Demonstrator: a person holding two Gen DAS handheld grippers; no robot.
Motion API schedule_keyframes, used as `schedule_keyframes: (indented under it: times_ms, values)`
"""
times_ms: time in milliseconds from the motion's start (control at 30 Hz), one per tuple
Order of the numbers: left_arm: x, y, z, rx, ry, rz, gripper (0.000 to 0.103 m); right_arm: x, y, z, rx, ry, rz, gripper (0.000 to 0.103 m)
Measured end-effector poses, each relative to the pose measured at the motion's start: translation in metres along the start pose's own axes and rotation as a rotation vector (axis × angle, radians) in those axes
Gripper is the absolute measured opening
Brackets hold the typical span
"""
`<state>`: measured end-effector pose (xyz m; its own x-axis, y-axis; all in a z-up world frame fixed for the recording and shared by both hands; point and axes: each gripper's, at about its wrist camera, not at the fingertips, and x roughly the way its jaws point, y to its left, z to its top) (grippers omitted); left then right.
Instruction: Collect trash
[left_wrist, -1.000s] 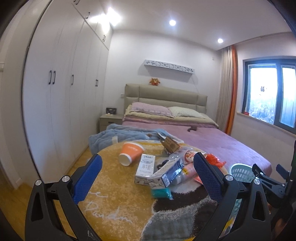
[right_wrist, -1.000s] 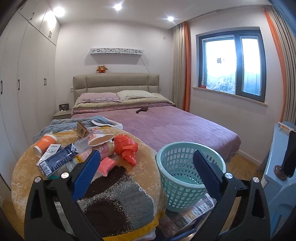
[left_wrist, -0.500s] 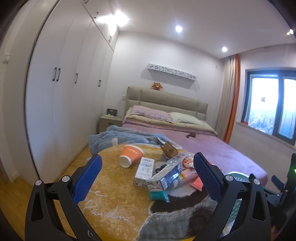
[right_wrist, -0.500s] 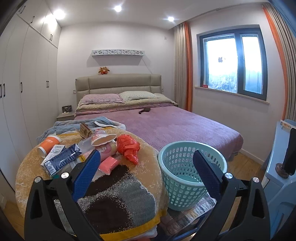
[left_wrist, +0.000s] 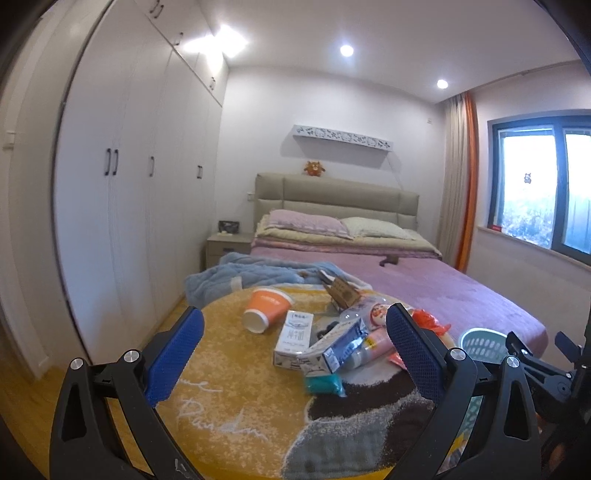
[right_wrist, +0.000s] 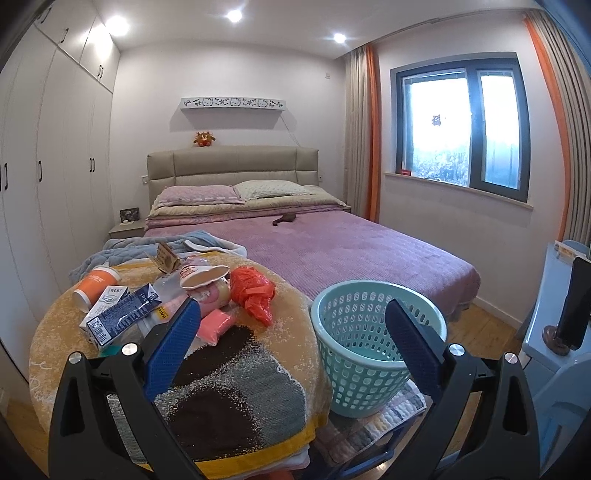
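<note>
Bedroom; round rug-covered bench (right_wrist: 236, 373) at the bed's foot, trash heaped toward its far edge: orange cup (left_wrist: 267, 309), milk cartons (left_wrist: 338, 345), red bag (right_wrist: 253, 291). Teal basket (right_wrist: 376, 343) stands just off the bench's right edge. Both tools, left tool (left_wrist: 295, 356) and right tool (right_wrist: 293, 349), wide, empty; suggest taking the nearest loose piece singly, gripping across its narrow side.

Left gripper (left_wrist: 293, 354) held level, jaws spread wide, nothing gripped. Right gripper (right_wrist: 293, 345) likewise held wide apart, nothing between blue pads (right_wrist: 173, 345).
</note>
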<state>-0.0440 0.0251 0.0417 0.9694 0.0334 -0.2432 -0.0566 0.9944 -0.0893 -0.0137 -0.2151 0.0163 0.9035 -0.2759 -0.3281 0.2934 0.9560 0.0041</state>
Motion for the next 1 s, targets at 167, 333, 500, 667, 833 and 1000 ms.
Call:
schedule_keyframes:
  times_ms: [167, 333, 500, 667, 833, 1000]
  values:
    - [0.015, 0.012, -0.002, -0.025, 0.028, -0.01, 0.096, 0.01, 0.004, 0.002, -0.006, 0.021, 0.02, 0.095]
    - [0.045, 0.03, 0.003, -0.034, 0.087, -0.058, 0.096, 0.026, 0.008, 0.006, -0.015, 0.028, 0.035, 0.095]
    - [0.096, 0.041, 0.012, -0.022, 0.214, -0.222, 0.096, 0.047, 0.02, 0.016, -0.052, 0.042, 0.097, 0.083]
    - [0.163, 0.03, -0.002, -0.03, 0.379, -0.423, 0.095, 0.085, 0.032, 0.018, -0.058, 0.137, 0.18, 0.053]
    - [0.217, 0.009, -0.022, 0.036, 0.508, -0.479, 0.093, 0.124, 0.038, 0.003, -0.061, 0.235, 0.198, 0.047]
    - [0.252, 0.0, -0.037, 0.049, 0.625, -0.482, 0.087, 0.157, 0.044, -0.013, -0.035, 0.342, 0.229, 0.047]
